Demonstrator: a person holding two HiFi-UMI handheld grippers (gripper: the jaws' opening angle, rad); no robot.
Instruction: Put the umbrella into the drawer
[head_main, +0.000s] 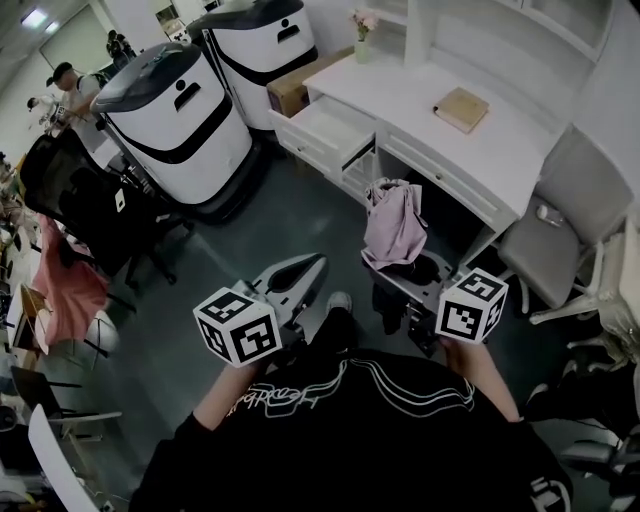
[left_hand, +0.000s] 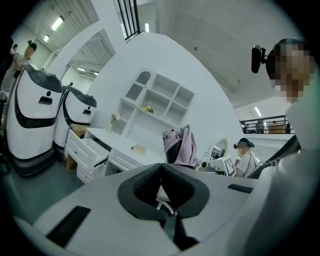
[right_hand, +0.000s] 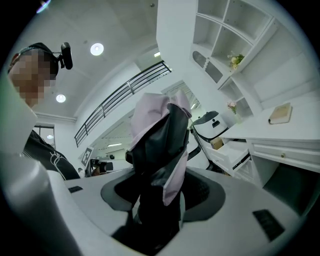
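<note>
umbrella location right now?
Head view, centre-right: the umbrella stands upright, clamped in the right claw, in front of the white desk. The open drawer is off to its upper left.

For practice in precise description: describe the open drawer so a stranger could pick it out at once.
Find the long white desk against the wall. At its end nearest the two white machines, one drawer stands pulled out. The drawer front to its right is shut.

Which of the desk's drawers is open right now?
The top drawer at the left end of the desk, beside the white machines, stands pulled out; the wide drawer under its top is shut.
</note>
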